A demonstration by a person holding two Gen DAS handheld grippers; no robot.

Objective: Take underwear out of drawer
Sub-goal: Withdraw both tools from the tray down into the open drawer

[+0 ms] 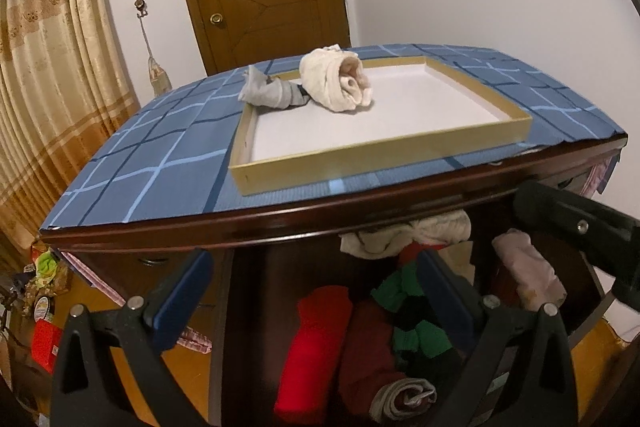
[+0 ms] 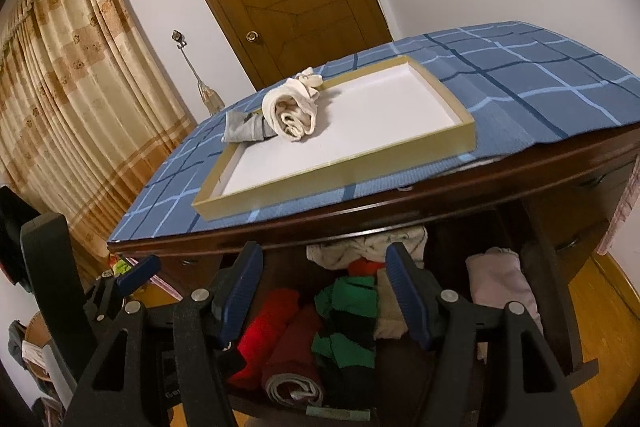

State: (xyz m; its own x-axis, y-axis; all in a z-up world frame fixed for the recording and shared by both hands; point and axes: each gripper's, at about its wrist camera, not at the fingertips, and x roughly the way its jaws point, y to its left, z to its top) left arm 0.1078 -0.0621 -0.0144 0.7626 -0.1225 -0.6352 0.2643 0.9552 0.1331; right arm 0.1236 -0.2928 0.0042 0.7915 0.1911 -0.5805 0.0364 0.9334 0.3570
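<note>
In the open drawer (image 2: 400, 367) below the tabletop (image 2: 520, 83), most of the underwear is yet to come out: a red roll (image 2: 266, 327), a dark red roll (image 2: 296, 351), a green-and-black striped piece (image 2: 344, 331), a pale pink bundle (image 2: 500, 283) and a white piece (image 2: 368, 247) at the back all lie packed close together. Up on the blue checked cloth, your shallow tray (image 2: 332, 173) already carries a cream roll (image 2: 290, 115), with a grey piece (image 2: 244, 129) draped over its far rim, so I'd judge the job as begun but far from finished. Your right gripper (image 2: 324, 291) hangs over the drawer with its jaws apart and nothing between them, roughly above the striped piece. Your left gripper (image 1: 316, 291) is likewise empty, jaws spread wide, above the red rolls. Neither touches any cloth yet, as far as can be seen.
</note>
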